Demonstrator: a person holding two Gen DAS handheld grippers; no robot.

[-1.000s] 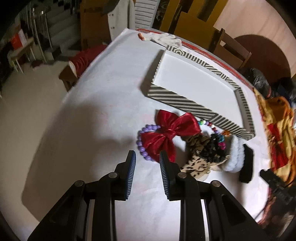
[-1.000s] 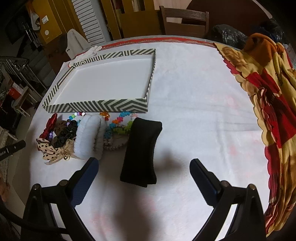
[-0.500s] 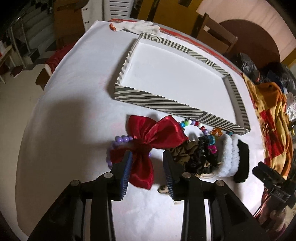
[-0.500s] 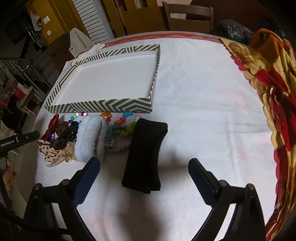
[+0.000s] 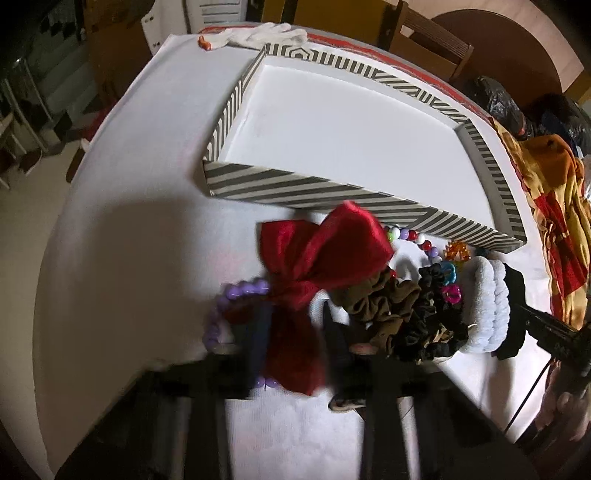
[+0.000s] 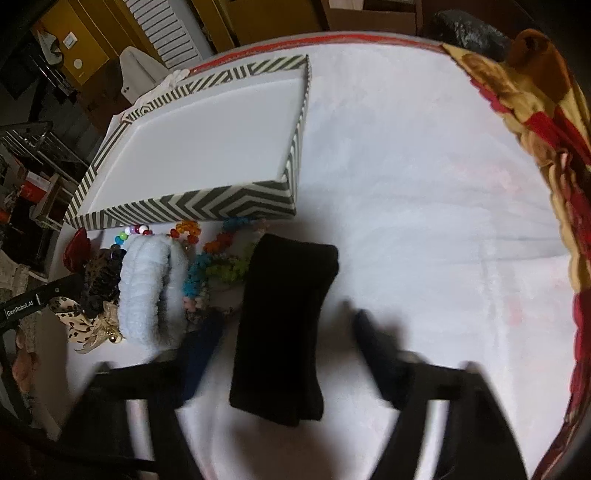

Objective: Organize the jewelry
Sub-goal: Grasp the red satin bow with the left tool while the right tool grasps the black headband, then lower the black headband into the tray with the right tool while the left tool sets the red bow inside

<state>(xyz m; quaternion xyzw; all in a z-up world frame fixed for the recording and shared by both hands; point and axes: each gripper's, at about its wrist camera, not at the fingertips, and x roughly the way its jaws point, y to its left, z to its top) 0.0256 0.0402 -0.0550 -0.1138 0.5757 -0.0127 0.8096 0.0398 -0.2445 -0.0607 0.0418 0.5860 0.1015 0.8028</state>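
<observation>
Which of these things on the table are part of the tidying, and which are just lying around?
Part of the job: striped tray, red bow, black band, white scrunchie, bead bracelets.
Just lying about: white glove, patterned cloth, chair.
</observation>
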